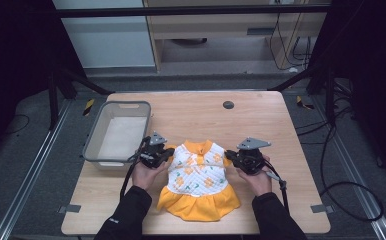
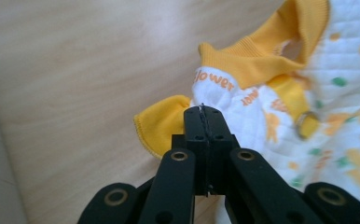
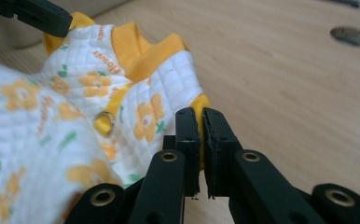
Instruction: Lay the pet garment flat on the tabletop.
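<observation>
Quilted white dress (image 1: 197, 176), orange flowers, yellow collar, sleeves, skirt

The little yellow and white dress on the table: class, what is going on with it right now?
A person holds a gripper in each hand at a wooden table. The left gripper is shut on one shoulder of the small flowered dress, the right gripper on its other sleeve edge. A grey basket sits to the left.

Quilted cloth dress (image 1: 197, 172) on matt wooden table (image 1: 261, 107)
</observation>
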`<state>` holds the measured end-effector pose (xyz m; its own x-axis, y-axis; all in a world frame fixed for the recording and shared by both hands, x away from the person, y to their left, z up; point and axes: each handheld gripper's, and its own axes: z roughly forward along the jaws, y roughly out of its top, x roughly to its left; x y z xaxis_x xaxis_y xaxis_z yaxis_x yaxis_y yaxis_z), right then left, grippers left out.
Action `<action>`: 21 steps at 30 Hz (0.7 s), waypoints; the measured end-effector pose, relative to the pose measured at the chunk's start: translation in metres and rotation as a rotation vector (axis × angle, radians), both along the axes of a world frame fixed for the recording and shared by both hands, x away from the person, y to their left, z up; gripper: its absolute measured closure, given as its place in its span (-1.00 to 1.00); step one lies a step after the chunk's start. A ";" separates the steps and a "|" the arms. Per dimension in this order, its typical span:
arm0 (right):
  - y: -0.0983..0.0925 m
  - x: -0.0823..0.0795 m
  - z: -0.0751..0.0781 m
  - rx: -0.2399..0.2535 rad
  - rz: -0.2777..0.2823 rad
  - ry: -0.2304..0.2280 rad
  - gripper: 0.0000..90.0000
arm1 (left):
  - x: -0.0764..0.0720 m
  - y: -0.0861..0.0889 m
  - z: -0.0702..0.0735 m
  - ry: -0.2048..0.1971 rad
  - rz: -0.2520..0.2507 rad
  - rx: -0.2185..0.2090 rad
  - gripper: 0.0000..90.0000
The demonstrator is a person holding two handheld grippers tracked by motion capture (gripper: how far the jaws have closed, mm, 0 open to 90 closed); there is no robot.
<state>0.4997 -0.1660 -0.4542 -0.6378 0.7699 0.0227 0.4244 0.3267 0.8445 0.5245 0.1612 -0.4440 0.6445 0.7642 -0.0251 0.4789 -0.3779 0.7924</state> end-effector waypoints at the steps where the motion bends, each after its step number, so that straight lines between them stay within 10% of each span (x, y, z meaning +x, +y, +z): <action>1: 0.000 0.000 0.000 0.000 0.000 0.000 0.91 | 0.000 0.000 0.000 0.000 0.000 0.000 1.00; 8: 0.005 0.020 0.032 0.038 -0.087 -0.173 0.89 | 0.008 0.001 0.040 -0.161 0.092 -0.010 1.00; 11: 0.008 0.031 0.036 0.033 -0.113 -0.187 0.85 | 0.016 0.000 0.041 -0.170 0.123 -0.005 0.98; 14: 0.014 0.050 0.039 -0.020 -0.131 -0.176 0.54 | 0.028 -0.001 0.040 -0.142 0.193 -0.002 0.51; 21: 0.012 0.040 0.047 -0.026 -0.116 -0.180 0.46 | 0.019 0.009 0.045 -0.118 0.163 -0.017 0.24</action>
<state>0.5395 -0.1540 -0.4071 -0.5371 0.8370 -0.1044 0.3030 0.3070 0.9022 0.5438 0.1698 -0.3987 0.5117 0.8587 0.0293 0.4360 -0.2889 0.8523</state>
